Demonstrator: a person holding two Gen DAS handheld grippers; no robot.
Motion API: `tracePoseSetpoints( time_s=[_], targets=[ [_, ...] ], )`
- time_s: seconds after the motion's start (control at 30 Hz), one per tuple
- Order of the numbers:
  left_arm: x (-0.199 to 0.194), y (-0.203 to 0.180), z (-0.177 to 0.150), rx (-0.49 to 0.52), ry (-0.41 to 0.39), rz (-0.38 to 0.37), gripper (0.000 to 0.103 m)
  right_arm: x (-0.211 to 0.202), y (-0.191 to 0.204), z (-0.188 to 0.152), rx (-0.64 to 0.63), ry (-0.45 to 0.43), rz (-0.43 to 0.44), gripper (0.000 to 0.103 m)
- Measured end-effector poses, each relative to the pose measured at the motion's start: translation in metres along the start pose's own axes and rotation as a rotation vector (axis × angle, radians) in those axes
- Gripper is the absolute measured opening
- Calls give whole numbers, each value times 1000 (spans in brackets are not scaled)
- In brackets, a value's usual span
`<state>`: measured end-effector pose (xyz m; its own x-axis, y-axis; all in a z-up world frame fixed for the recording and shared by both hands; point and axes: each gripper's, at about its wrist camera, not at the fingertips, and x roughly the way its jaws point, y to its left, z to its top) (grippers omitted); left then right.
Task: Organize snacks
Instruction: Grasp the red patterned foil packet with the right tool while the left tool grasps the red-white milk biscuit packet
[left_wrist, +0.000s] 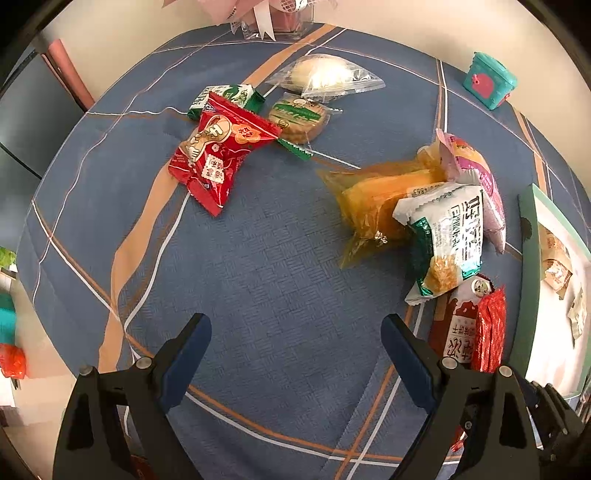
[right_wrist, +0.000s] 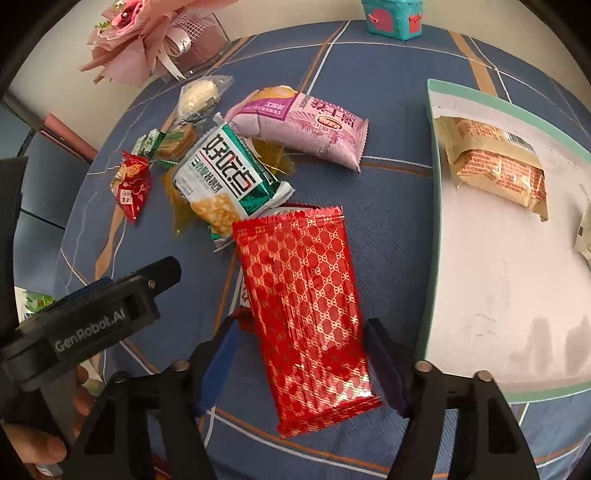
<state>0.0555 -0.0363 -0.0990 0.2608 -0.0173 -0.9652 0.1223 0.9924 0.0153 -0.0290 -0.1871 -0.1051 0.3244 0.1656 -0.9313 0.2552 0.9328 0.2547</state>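
we see the right gripper (right_wrist: 303, 354) straddling the red packet (right_wrist: 306, 314), contact unclear; left gripper (left_wrist: 295, 350) jaws apart above the tablecloth (left_wrist: 277, 258).

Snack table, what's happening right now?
The right gripper straddles a red patterned packet beside the white tray, jaws not visibly clamped. The tray already holds a beige packet. The left gripper hovers open and empty over the blue tablecloth; other snacks lie loose.

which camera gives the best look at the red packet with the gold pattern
The right wrist view: the red gold-patterned packet fills the centre between the right gripper's fingers. The left wrist view shows only its edge.
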Motion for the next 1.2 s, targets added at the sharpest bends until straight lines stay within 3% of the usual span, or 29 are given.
tracePoseSetpoints(
  time_s=[0.07, 0.2, 0.53, 0.67, 1.2],
  targets=[
    [0, -2, 1, -1, 2, -4, 94, 1, 0, 1, 10, 2, 0, 58],
    [0, -7, 3, 7, 6, -7, 94, -2, -17, -2, 56, 7, 4, 56],
    [3, -23, 4, 29, 14, 1, 94, 2, -11, 0, 34, 4, -21, 53],
    [6, -28, 5, 35, 11, 2, 94, 2, -12, 2, 52, -2, -9, 45],
    [-10, -34, 19, 48, -27, -31, 94, -29, -17, 4, 68, -89, 44, 43]
  ],
)
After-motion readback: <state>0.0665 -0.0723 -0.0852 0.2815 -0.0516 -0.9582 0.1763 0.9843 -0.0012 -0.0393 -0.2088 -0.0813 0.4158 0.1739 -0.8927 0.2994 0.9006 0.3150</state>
